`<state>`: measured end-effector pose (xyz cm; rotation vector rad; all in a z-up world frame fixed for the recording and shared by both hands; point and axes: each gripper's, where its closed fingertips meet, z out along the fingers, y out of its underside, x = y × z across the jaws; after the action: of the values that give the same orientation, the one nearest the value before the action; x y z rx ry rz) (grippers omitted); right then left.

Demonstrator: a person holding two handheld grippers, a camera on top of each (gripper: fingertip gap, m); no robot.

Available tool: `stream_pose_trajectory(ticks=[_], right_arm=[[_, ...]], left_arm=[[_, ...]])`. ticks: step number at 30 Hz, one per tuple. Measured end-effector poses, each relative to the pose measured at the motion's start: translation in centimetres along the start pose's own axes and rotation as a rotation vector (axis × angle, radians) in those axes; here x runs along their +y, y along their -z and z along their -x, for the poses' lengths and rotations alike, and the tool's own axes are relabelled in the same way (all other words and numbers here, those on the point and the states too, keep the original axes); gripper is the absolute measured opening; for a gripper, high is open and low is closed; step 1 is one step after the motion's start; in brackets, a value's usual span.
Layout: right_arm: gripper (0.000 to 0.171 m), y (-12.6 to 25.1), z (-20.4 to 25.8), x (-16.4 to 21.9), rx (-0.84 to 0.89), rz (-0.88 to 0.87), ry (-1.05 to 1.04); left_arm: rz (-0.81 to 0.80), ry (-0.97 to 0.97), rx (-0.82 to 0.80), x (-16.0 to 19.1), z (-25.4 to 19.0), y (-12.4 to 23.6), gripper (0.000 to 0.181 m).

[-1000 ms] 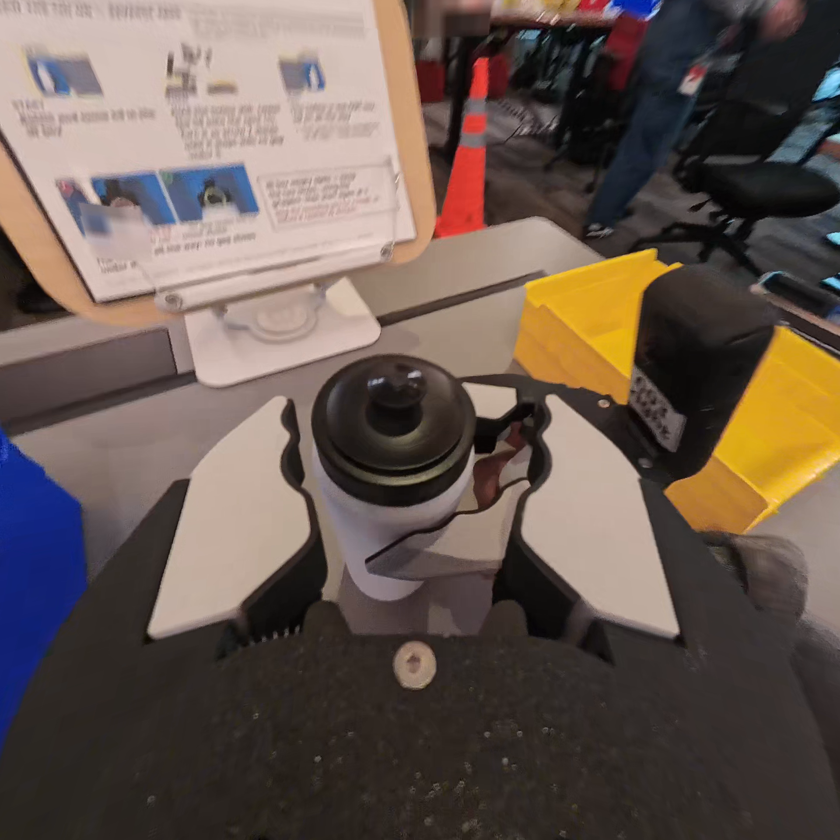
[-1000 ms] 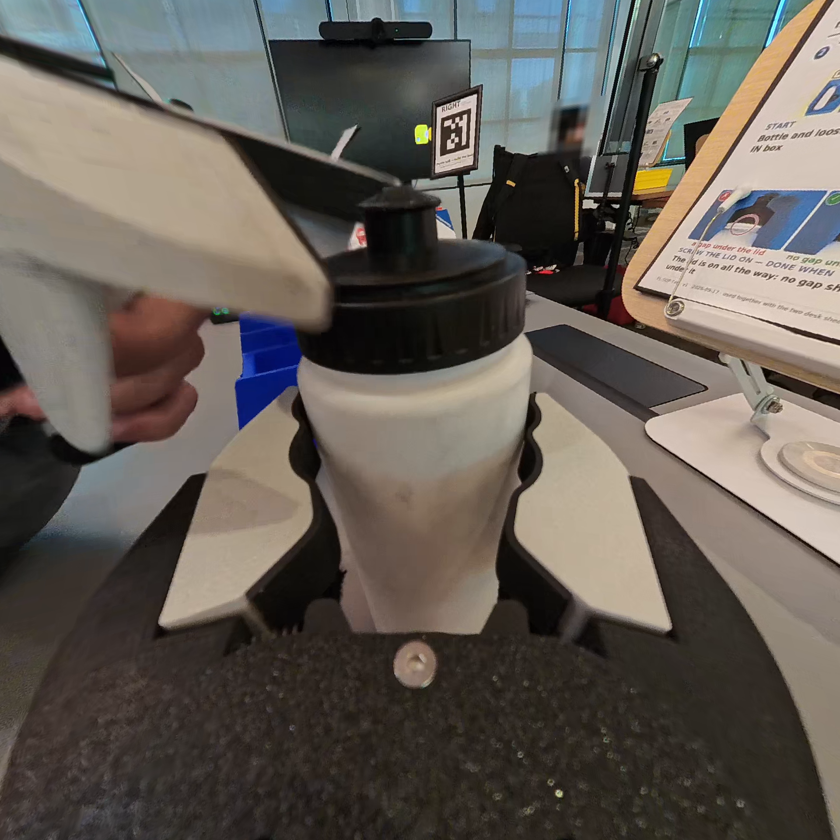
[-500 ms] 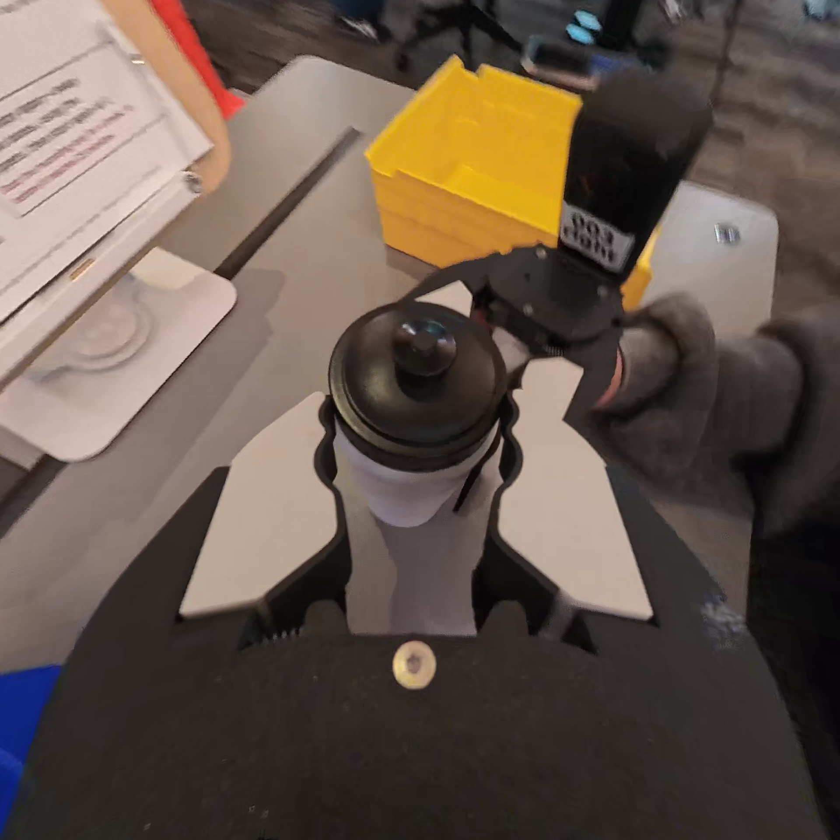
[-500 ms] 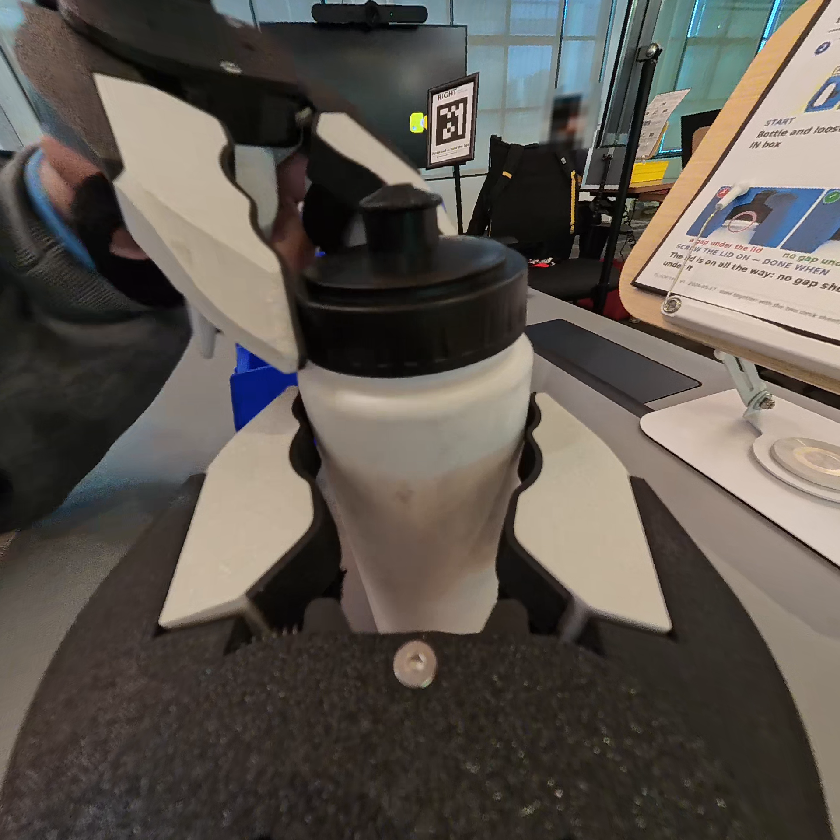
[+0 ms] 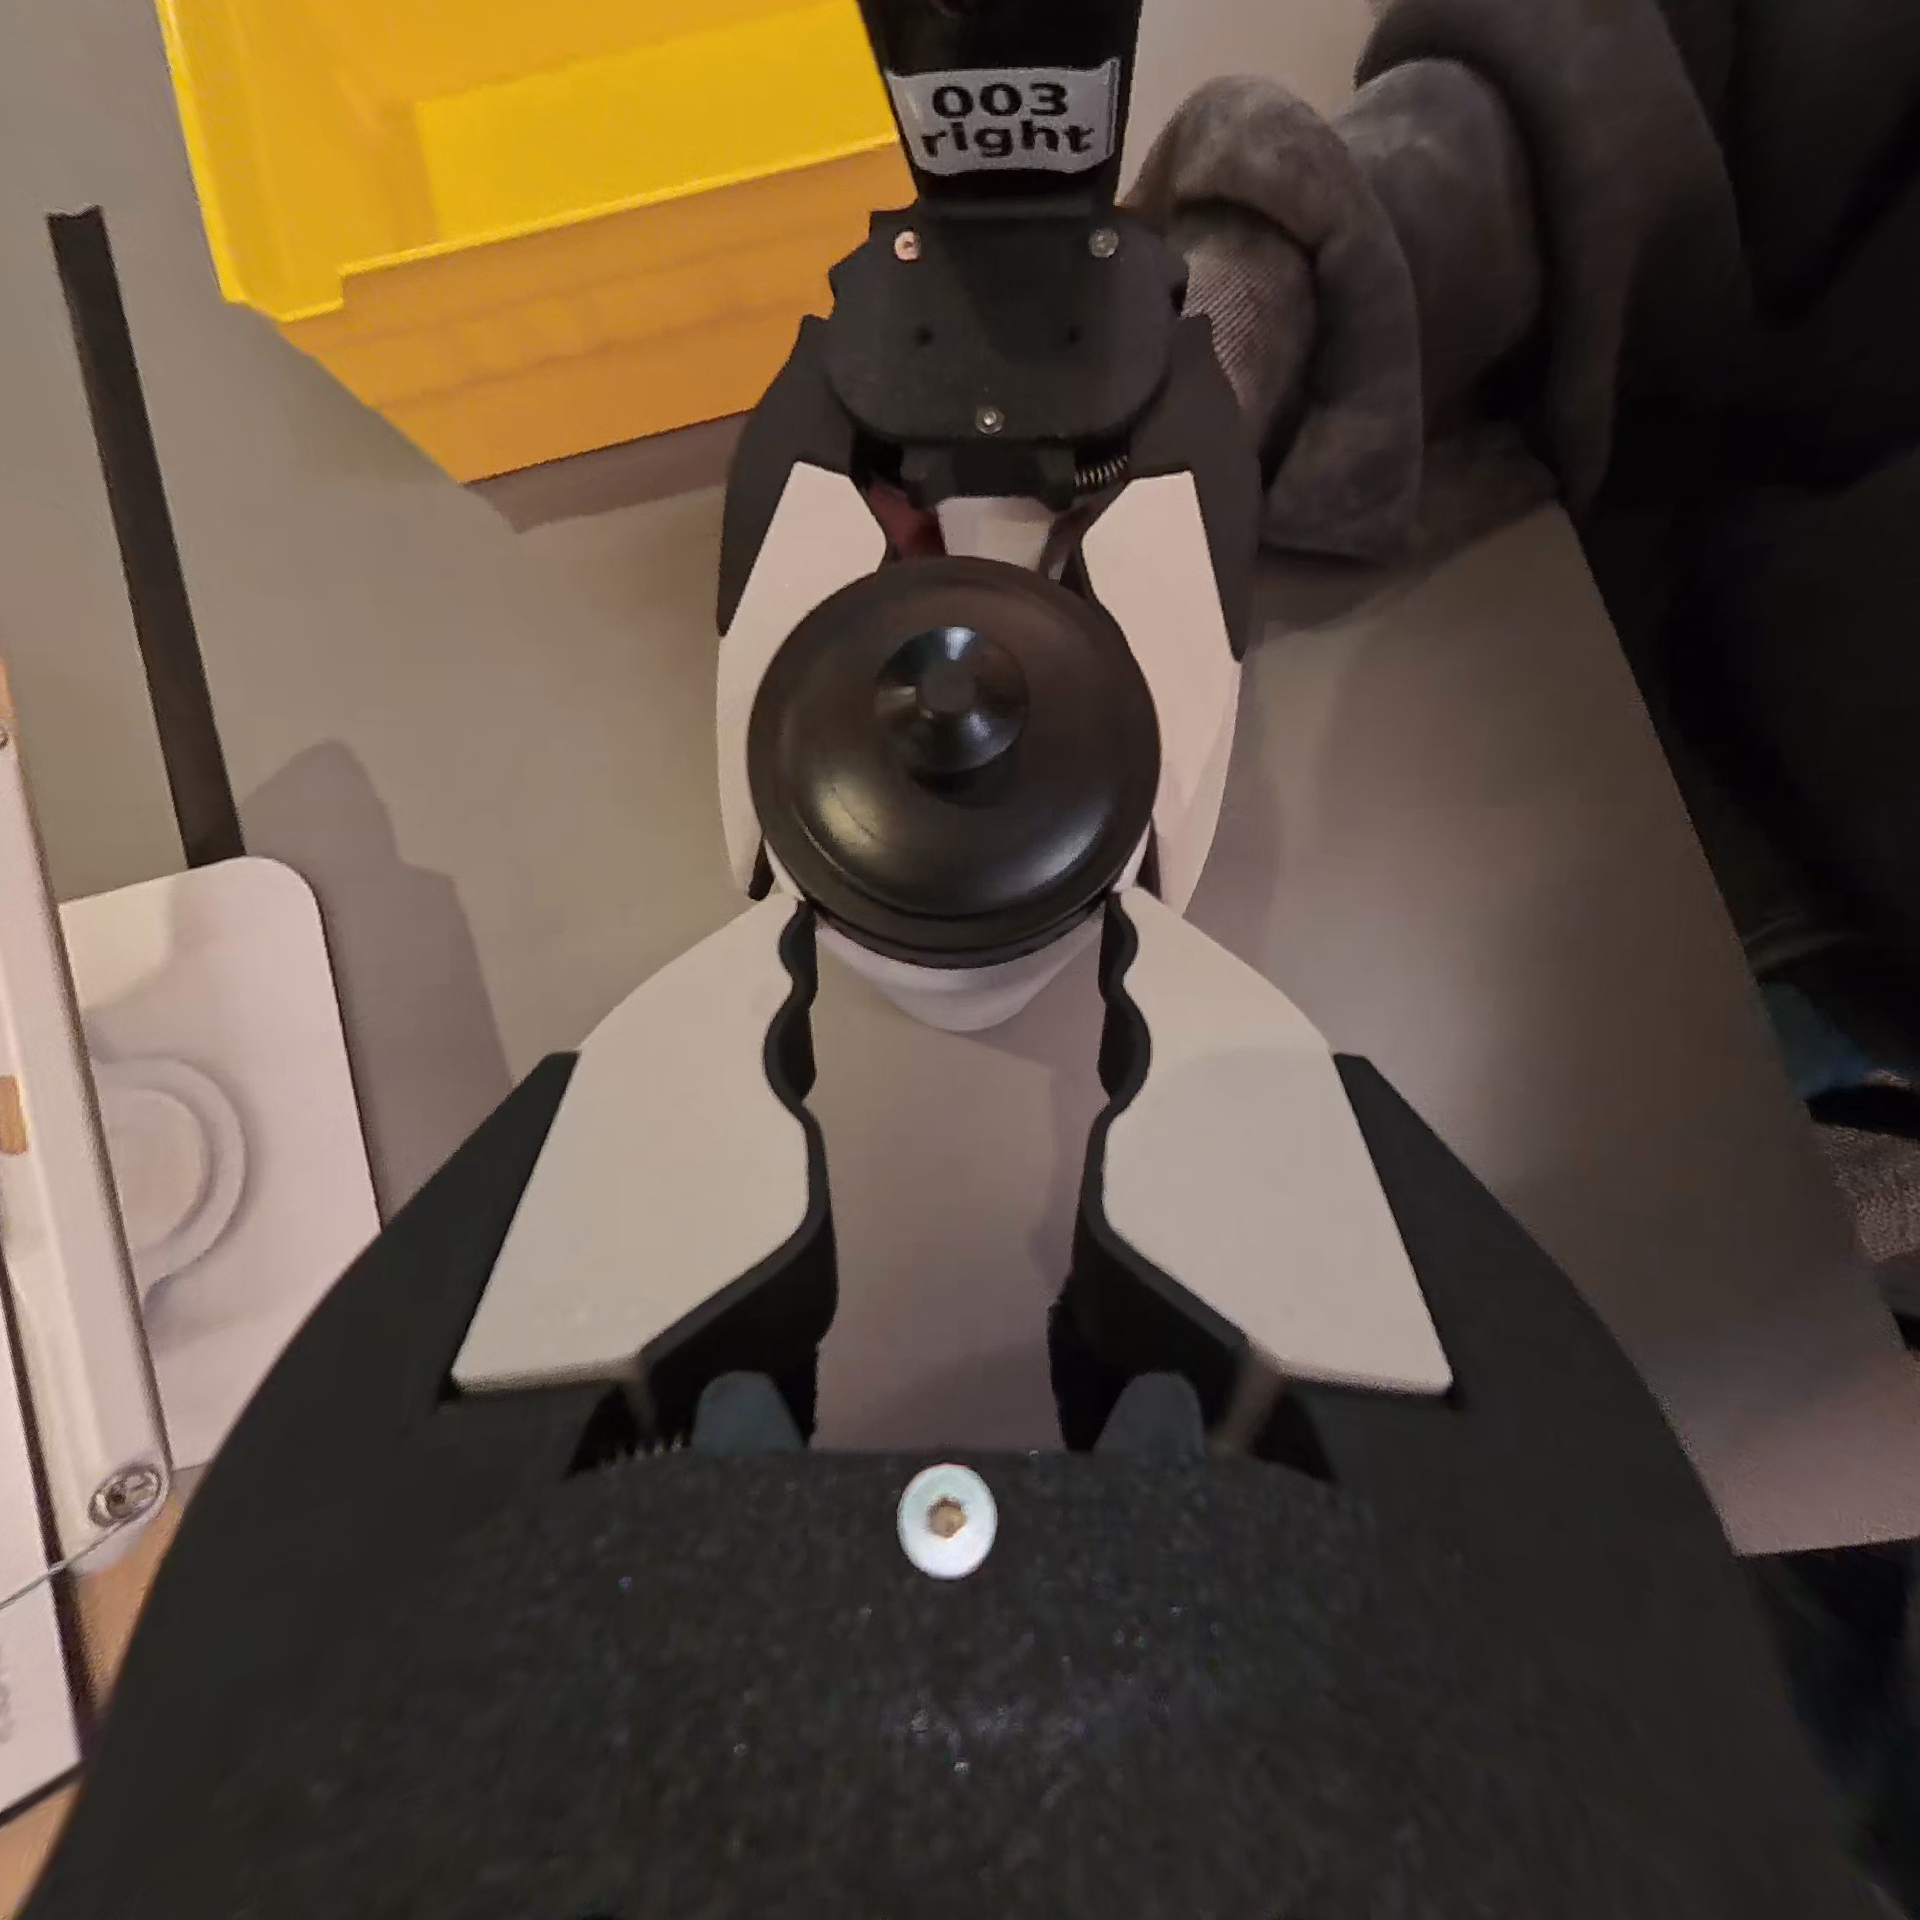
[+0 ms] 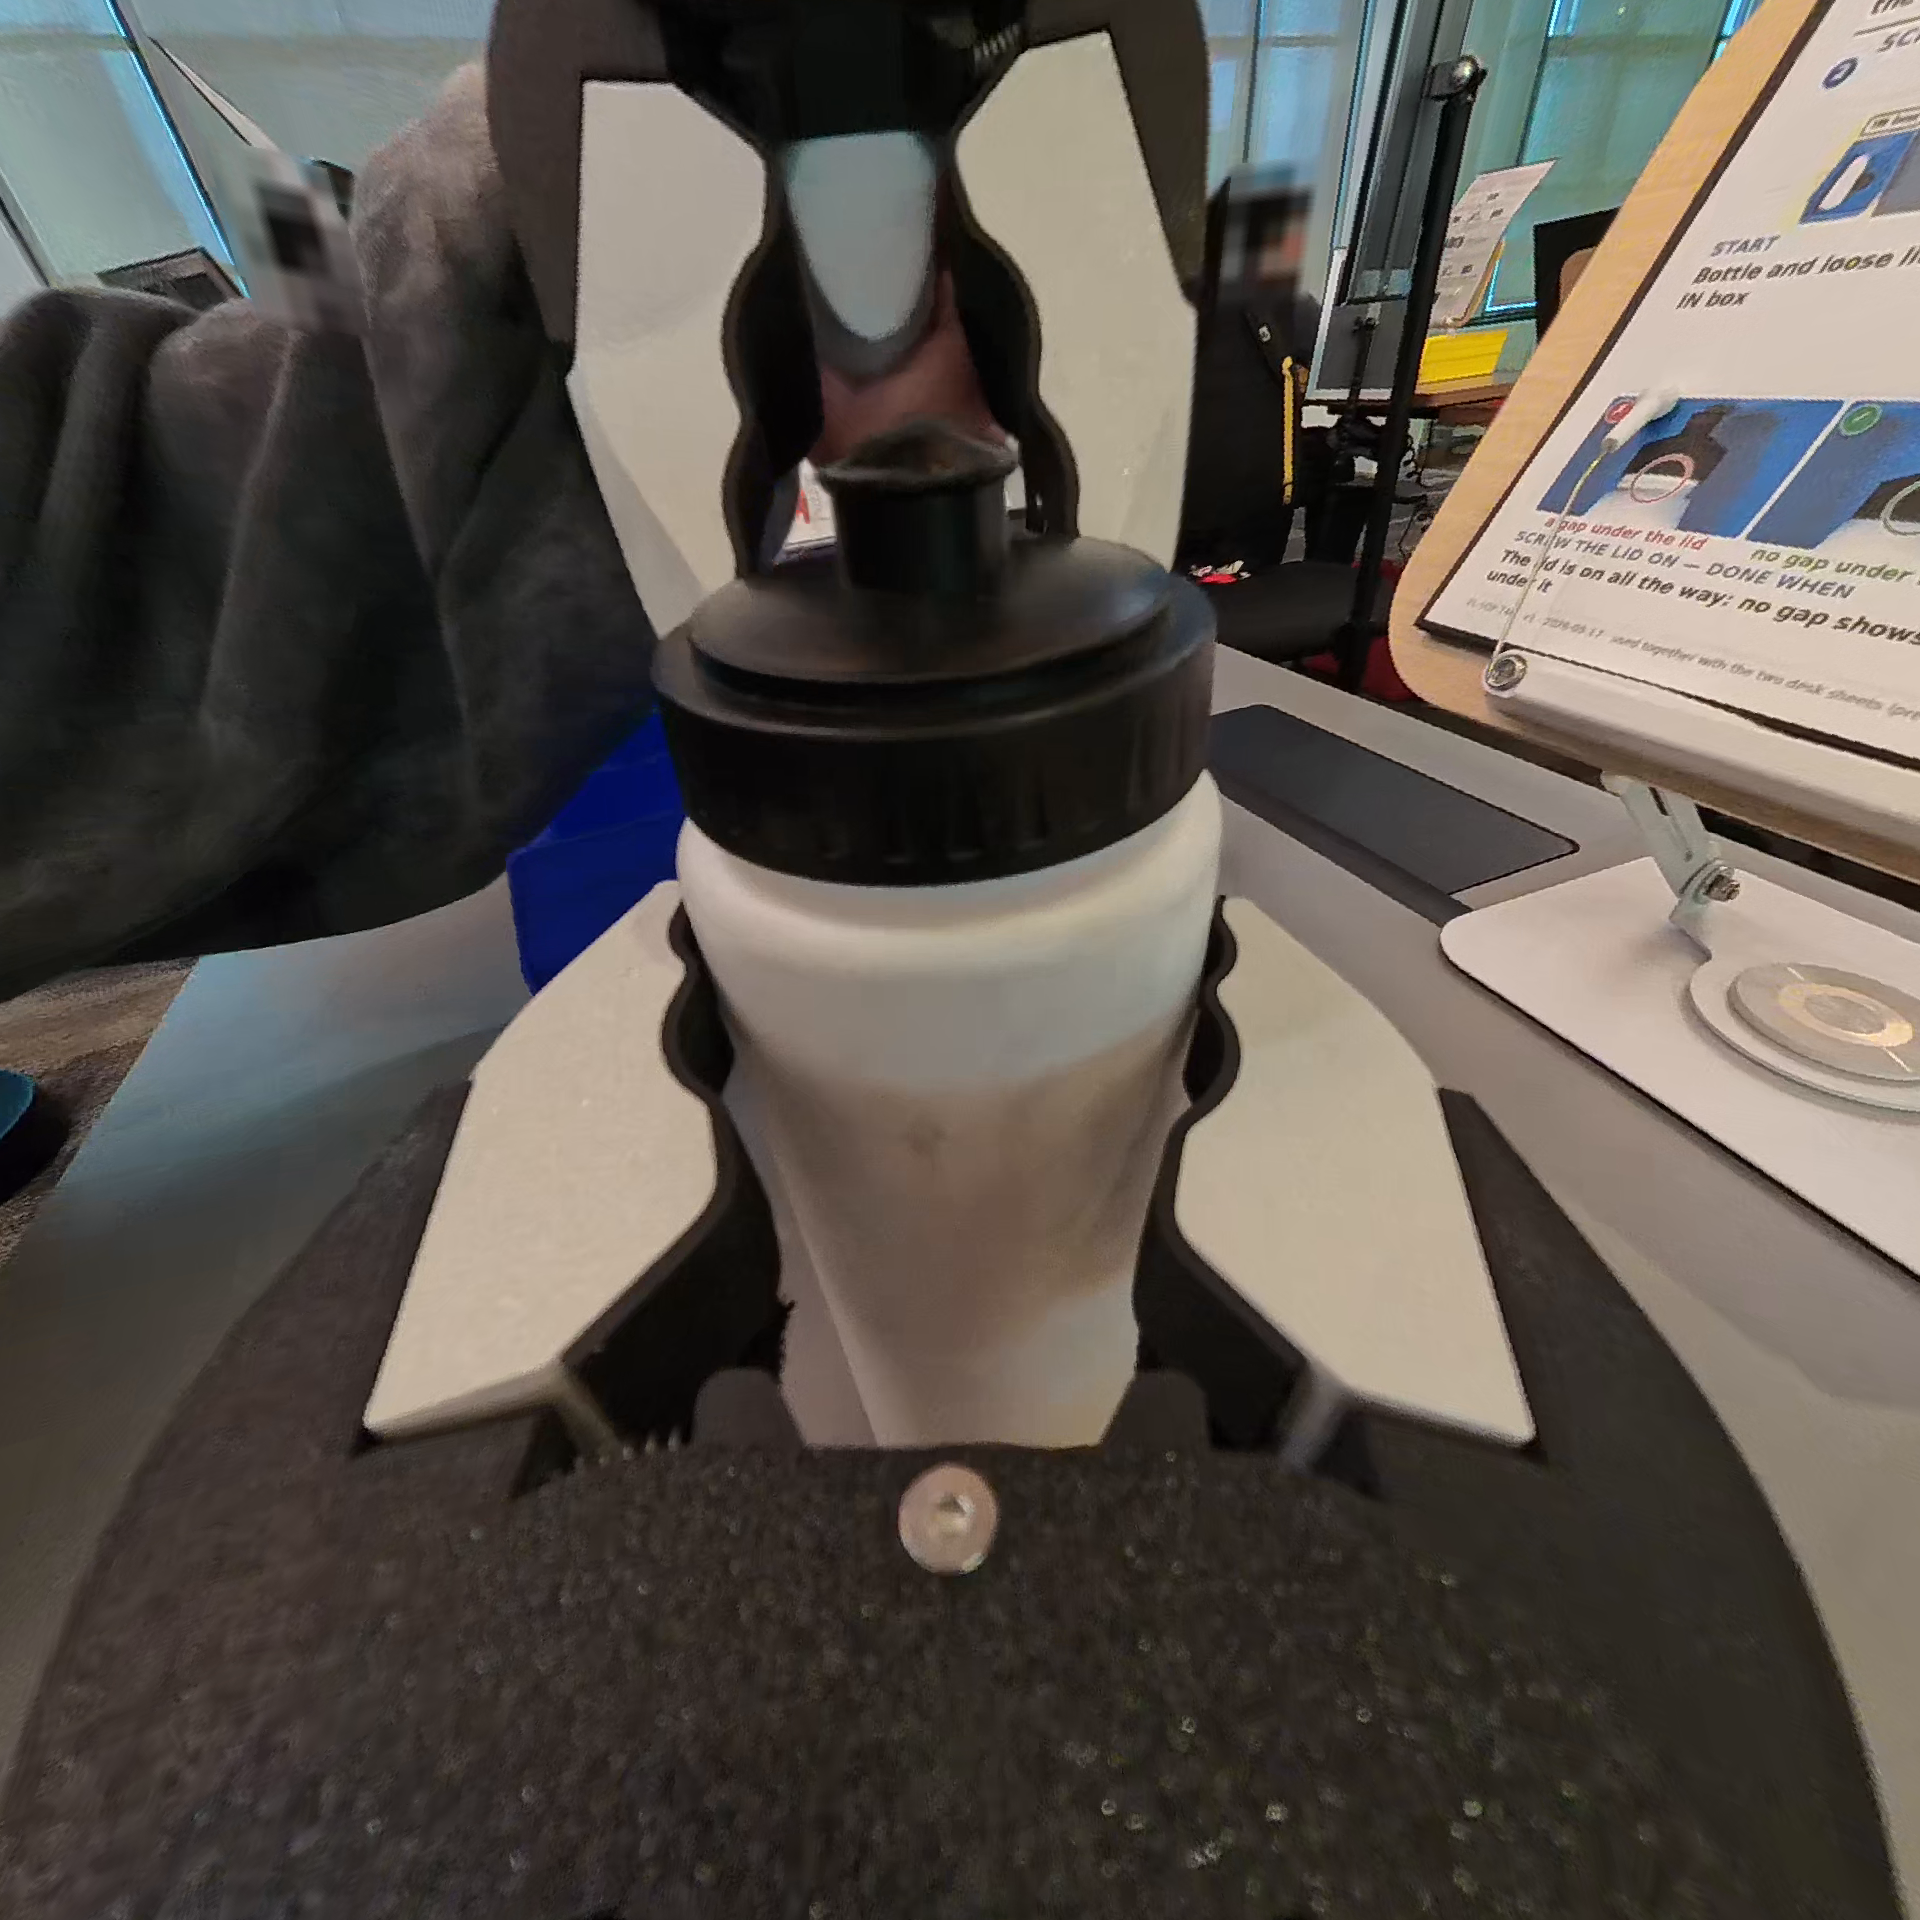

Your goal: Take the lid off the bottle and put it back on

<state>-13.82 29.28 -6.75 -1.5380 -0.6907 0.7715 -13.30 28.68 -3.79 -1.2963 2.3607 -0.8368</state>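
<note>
A white bottle (image 6: 945,1039) with a black screw lid (image 6: 935,748) and spout stands upright on the grey table. My right gripper (image 6: 951,935) is shut on the bottle's body just below the lid. In the left wrist view I look straight down on the lid (image 5: 951,758), with a little of the white body (image 5: 951,987) showing under it. My left gripper (image 5: 956,925) points down from above, open, its fingertips at the lid's near rim and not clamped on it. It also hangs over the spout in the right wrist view (image 6: 904,520). The right gripper's fingers (image 5: 1195,665) show opposite.
A yellow bin (image 5: 540,260) sits on the table (image 5: 1455,935) behind the right gripper. A white stand base (image 5: 208,1091) carries a wooden board with an instruction sheet (image 6: 1714,468). A blue bin (image 6: 592,831) is behind the bottle. A grey sleeve (image 6: 260,623) fills the left side.
My left gripper has swung from beside the lid to above it and now points straight down. The right gripper has kept hold of the bottle, which has not moved.
</note>
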Motion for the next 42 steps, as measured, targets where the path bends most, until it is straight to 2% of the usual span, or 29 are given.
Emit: stream_pose_trajectory(ticks=[4,8,11,14,16,20,23,25,26,27,36,42], right_arm=[[0.088,-0.1,-0.1,0.0,0.010,-0.011,-0.004],[0.088,-0.3,0.0,-0.1,0.019,-0.015,0.005],[0.088,-0.4,0.0,-0.1,0.035,-0.013,0.011],[0.088,-0.5,-0.1,-0.1,0.048,-0.018,0.014],[0.088,-0.6,-0.1,-0.1,0.058,-0.021,0.015],[0.088,-0.7,-0.1,-0.1,0.073,-0.020,0.022],[0.087,-0.7,-0.1,-0.1,0.077,-0.024,0.021],[0.087,-0.7,-0.1,-0.1,0.074,-0.025,0.023],[0.087,-0.7,-0.1,-0.1,0.073,-0.025,0.024],[0.088,-0.6,-0.2,0.0,0.073,-0.021,0.027],[0.087,-0.4,0.1,0.0,0.042,-0.005,0.035],[0.087,-0.6,0.8,0.1,-0.011,-0.005,0.017]], left_arm=[[-0.091,0.050,0.005,-0.2,-0.3,0.1,0.055],[-0.291,0.233,-0.066,-1.9,-0.4,0.5,0.091],[-0.406,0.463,-0.304,-2.9,1.5,1.0,0.111],[-0.481,0.673,-0.608,-2.4,2.8,2.0,0.107],[-0.513,0.780,-0.751,-2.1,2.5,2.1,0.105],[-0.544,0.893,-0.902,-2.7,1.3,1.1,0.101],[-0.478,0.919,-0.975,-2.6,1.4,0.0,0.099],[-0.439,0.944,-0.977,-2.3,1.6,-0.7,0.090],[-0.423,0.945,-0.995,-2.0,1.8,-0.5,0.077],[-0.416,0.922,-0.980,-2.0,1.9,-0.5,0.075],[-0.323,0.727,-0.704,-2.2,1.1,-1.1,0.075],[-0.295,0.532,-0.441,-2.1,0.1,-1.3,0.076]])
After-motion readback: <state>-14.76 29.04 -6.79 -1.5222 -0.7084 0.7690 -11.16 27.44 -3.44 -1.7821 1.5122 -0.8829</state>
